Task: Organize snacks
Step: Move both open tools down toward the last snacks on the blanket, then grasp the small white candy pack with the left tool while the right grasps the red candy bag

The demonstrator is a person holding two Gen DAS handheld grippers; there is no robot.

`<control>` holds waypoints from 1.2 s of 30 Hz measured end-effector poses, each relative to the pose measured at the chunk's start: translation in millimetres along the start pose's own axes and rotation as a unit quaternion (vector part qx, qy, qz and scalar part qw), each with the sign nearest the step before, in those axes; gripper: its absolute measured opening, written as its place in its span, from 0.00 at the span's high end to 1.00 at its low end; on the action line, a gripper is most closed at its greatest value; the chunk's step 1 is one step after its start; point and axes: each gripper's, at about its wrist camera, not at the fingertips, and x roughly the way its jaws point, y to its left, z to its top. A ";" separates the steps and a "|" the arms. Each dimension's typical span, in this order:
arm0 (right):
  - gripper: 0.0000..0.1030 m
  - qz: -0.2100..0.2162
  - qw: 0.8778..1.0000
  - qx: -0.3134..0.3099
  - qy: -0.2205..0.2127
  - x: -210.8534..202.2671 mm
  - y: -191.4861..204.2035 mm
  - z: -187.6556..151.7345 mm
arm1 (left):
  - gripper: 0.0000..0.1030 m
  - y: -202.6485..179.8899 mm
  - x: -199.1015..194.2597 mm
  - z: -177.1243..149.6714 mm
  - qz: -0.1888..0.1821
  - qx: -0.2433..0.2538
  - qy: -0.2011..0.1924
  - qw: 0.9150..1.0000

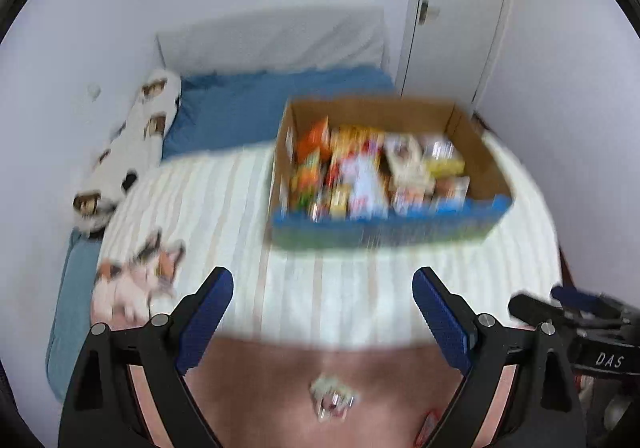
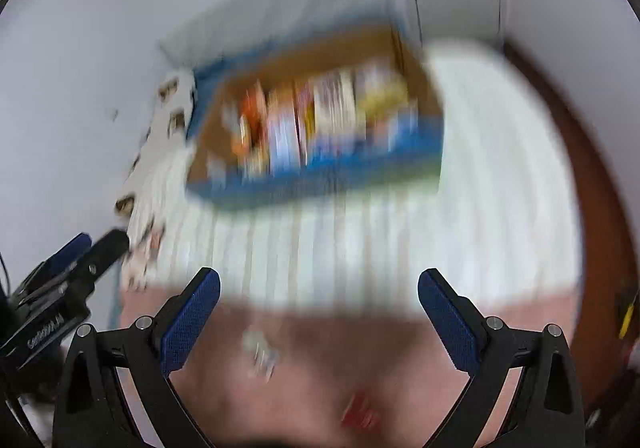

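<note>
A cardboard box (image 1: 476, 152) with a blue front edge sits on the striped white bedcover (image 1: 224, 208), packed with several colourful snack packets (image 1: 360, 172). My left gripper (image 1: 322, 284) hangs open above the near part of the bed, well short of the box, with nothing between its blue pads. In the right wrist view the same box (image 2: 420, 76) and its snacks (image 2: 316, 116) are smeared by motion blur. My right gripper (image 2: 319, 284) is also open and empty, over the bedcover (image 2: 480, 208) in front of the box.
A patterned long pillow (image 1: 132, 144) lies along the left wall beside a blue pillow (image 1: 256, 104). A pink blanket (image 1: 304, 376) covers the near end, with a small wrapped item (image 1: 332, 400) on it. A white door (image 1: 452, 16) stands behind the box. The other gripper (image 1: 576, 308) shows at right.
</note>
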 end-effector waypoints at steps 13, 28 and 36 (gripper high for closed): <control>0.04 0.018 0.960 0.130 0.247 131.2 -75.6 -138.4 | 0.11 23.3 94.9 -133.0 0.016 -0.039 0.200 0.979; 0.52 -0.040 0.981 0.004 0.191 134.2 -27.3 -141.5 | 0.11 3.2 146.8 -144.0 0.006 -0.019 0.232 0.973; 0.52 -0.041 0.977 0.008 0.208 153.8 -34.4 -128.9 | 0.11 -16.3 200.3 -149.3 -0.042 0.042 0.291 0.955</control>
